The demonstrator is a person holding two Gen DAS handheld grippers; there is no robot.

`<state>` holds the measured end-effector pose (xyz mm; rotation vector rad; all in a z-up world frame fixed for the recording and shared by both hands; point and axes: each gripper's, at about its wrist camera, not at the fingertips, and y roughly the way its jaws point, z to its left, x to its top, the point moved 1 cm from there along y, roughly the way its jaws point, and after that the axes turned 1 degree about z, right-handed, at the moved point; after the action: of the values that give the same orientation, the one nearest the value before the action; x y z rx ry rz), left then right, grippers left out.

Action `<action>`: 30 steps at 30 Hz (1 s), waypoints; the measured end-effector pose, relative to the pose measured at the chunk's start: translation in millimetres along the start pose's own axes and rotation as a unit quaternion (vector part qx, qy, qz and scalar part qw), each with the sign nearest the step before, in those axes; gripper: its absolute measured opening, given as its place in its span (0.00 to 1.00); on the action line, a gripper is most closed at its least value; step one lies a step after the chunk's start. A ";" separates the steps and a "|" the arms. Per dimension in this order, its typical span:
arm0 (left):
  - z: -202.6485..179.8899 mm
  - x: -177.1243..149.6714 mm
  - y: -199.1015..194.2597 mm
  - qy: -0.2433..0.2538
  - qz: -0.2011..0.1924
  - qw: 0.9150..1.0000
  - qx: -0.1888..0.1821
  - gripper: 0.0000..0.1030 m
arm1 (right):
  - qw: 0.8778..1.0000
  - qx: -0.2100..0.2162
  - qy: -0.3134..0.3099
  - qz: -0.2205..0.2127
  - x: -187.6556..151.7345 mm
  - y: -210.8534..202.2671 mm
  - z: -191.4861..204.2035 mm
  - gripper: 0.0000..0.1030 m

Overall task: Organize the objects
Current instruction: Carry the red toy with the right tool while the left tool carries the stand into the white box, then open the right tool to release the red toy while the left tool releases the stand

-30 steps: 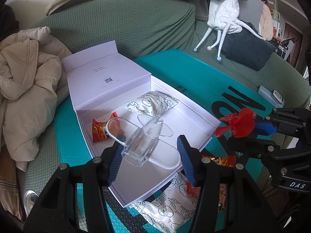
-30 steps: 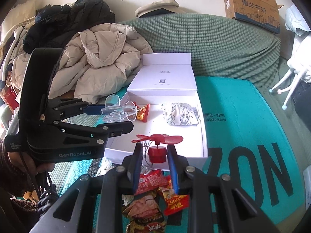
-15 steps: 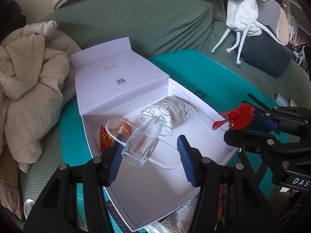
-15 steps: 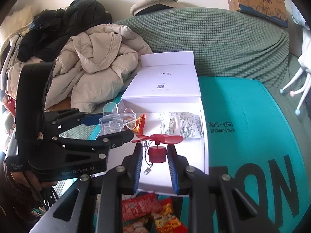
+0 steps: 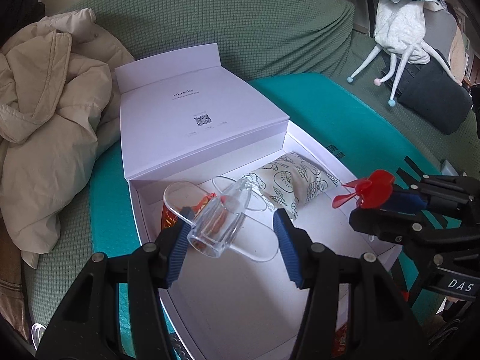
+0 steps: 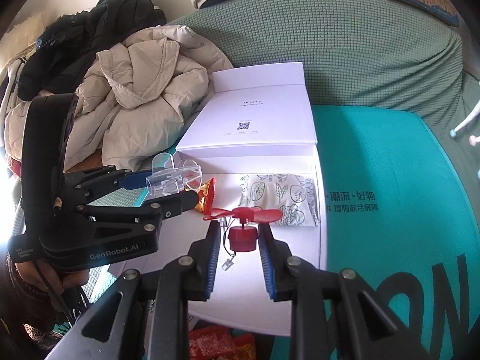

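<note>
Green sofa cushions carry a teal mat [image 6: 390, 180] and an open white box [image 5: 240, 285]. Above the box, the left gripper [image 5: 231, 240] grasps a clear plastic piece [image 5: 219, 225] off-centre, mostly against one pad, so it may twist loose. The right gripper [image 6: 240, 258], clenched on a small red fan [image 6: 243, 225], risks snagging the fan's dangling cord [image 6: 226, 252] on the box wall when lowering

A teal mat [image 6: 390, 162] on the green sofa [image 6: 345, 48] carries the open white box [image 6: 300, 258]
</note>
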<state>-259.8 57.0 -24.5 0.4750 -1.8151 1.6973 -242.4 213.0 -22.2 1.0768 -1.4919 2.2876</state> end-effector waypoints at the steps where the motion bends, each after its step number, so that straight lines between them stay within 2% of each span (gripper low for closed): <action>1: 0.3 1.0 2.4 0.000 0.002 1.000 0.002 0.52 | 1.000 0.000 -0.002 0.000 1.6 1.8 -0.4 0.24; 14: 6.3 1.8 31.4 -0.002 0.037 0.999 0.026 0.52 | 1.000 0.010 -0.011 0.025 15.7 33.5 -7.0 0.24; 30: 0.4 -4.0 47.5 0.013 0.074 0.996 0.043 0.52 | 0.997 -0.006 -0.021 0.073 3.5 60.0 -14.1 0.24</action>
<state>-286.7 61.6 -63.5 0.3598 -1.8029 1.8784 -283.1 196.3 -65.5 1.0513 -1.6506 2.3612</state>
